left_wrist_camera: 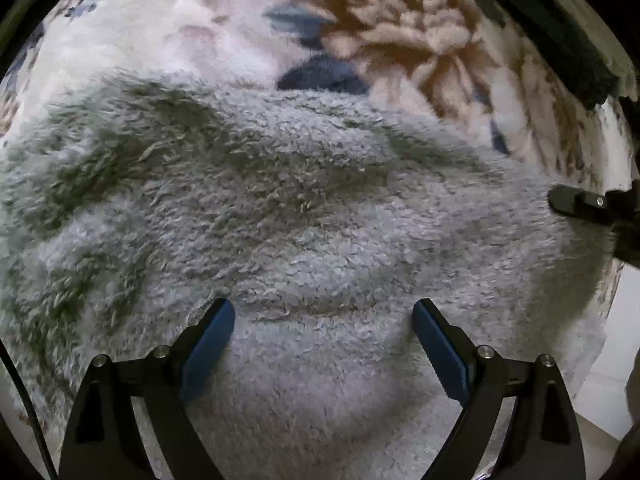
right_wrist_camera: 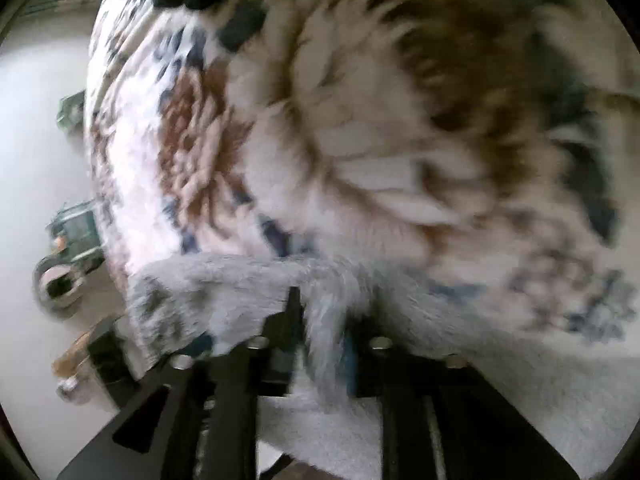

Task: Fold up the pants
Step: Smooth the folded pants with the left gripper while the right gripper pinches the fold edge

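Two grippers — left (left_wrist_camera: 323,312) fingers wide, right (right_wrist_camera: 320,320) pinching grey pants (left_wrist_camera: 304,208); axis unclear.

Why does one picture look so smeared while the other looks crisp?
Right wrist view: motion blur streaks the floral plush blanket and fluffy grey fleece pants. Left wrist view: sharp pile on the pants, soft shadows, edges bent by the fisheye lens.

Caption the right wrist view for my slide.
Right gripper pinching a fold of grey fleece pants over a floral blanket.
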{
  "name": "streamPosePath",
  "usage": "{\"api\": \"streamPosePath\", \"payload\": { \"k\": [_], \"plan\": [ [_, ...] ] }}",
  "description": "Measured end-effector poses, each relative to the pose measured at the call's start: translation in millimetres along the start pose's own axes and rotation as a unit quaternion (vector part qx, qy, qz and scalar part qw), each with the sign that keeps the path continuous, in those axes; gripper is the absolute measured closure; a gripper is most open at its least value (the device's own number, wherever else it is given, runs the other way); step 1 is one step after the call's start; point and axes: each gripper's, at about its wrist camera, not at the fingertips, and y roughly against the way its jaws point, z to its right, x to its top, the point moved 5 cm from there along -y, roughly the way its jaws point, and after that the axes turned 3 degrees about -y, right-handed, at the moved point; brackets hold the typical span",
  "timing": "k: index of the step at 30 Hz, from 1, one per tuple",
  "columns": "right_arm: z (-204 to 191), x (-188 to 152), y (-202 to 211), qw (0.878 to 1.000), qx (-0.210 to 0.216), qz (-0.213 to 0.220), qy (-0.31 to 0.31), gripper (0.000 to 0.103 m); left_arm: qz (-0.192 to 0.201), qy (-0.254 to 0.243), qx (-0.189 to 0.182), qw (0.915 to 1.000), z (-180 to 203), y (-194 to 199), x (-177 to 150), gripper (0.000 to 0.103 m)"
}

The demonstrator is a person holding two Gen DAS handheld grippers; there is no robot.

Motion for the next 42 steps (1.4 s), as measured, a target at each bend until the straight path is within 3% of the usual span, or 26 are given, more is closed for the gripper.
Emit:
{"api": "streamPosePath", "payload": {
  "k": [1, 3, 7, 9, 12, 15, 18, 21, 23, 27, 31, 33, 38, 40, 42],
  "plan": [
    [7.3, -1.3, 6.2, 1.000, -0.018, 0.017, 0.002, 0.045, 0.005, -0.001, -0.004, 1.0000, 0.6, 5.0, -2.1, 0.012],
    [15.1, -4.8, 30.7, 0.997, -0.047, 0.069, 0.003, 0.037, 0.014, -0.007, -0.008, 0.9999, 3.7, 13.7, -4.0, 0.012],
    [14.2, -22.2, 57.1, 0.995, -0.027, 0.093, 0.016, 0.037, 0.018, -0.012, -0.018, 0.9996, 9.9, 20.6, -4.0, 0.012],
    [10.6, -34.0, 54.9, 0.997, 0.000, 0.080, 0.020, 0.037, 0.019, -0.016, -0.018, 0.9995, 13.2, 21.0, -3.7, 0.012],
    [6.0, -58.6, 29.3, 0.998, 0.033, 0.048, 0.009, 0.037, 0.016, -0.022, -0.017, 0.9995, 21.9, 17.8, -3.3, 0.012],
    [12.6, -66.2, -5.2, 0.999, 0.015, 0.035, 0.007, 0.037, 0.013, -0.035, -0.009, 0.9992, 32.5, 13.8, -4.1, 0.012],
    [33.9, -46.9, -15.0, 0.997, -0.008, 0.075, -0.020, 0.043, 0.012, -0.052, 0.008, 0.9986, 50.0, 7.6, -12.4, 0.012],
    [52.5, -32.9, -17.5, 0.992, 0.044, 0.086, -0.081, 0.043, 0.011, -0.060, 0.022, 0.9979, 59.5, 1.5, -17.7, 0.012],
    [51.5, -42.9, -5.5, 0.990, 0.062, 0.097, -0.080, 0.043, 0.014, -0.060, 0.021, 0.9979, 69.0, 1.3, -22.5, 0.012],
    [75.0, -87.5, 40.8, 0.983, 0.054, 0.159, -0.078, 0.043, 0.024, -0.089, 0.021, 0.9955, 108.5, 8.7, -32.4, 0.012],
    [162.3, -143.0, 98.1, 0.964, 0.054, 0.211, -0.155, 0.043, 0.035, -0.140, 0.029, 0.9891, 168.7, 18.2, -48.5, 0.012],
    [224.9, -172.4, 131.3, 0.948, 0.034, 0.240, -0.208, 0.043, 0.043, -0.167, 0.035, 0.9844, 208.4, 21.5, -59.4, 0.012],
    [388.0, -234.0, 213.5, 0.894, 0.000, 0.295, -0.338, 0.043, 0.050, -0.217, 0.048, 0.9737, 304.4, 4.0, -81.8, 0.012],
    [437.0, -240.3, 236.5, 0.885, -0.014, 0.306, -0.352, 0.043, 0.050, -0.231, 0.051, 0.9703, 343.5, -10.9, -91.9, 0.012],
    [473.5, -238.0, 250.4, 0.884, -0.023, 0.309, -0.350, 0.043, 0.052, -0.240, 0.049, 0.9680, 365.9, -18.9, -89.4, 0.012]
  ]
}}
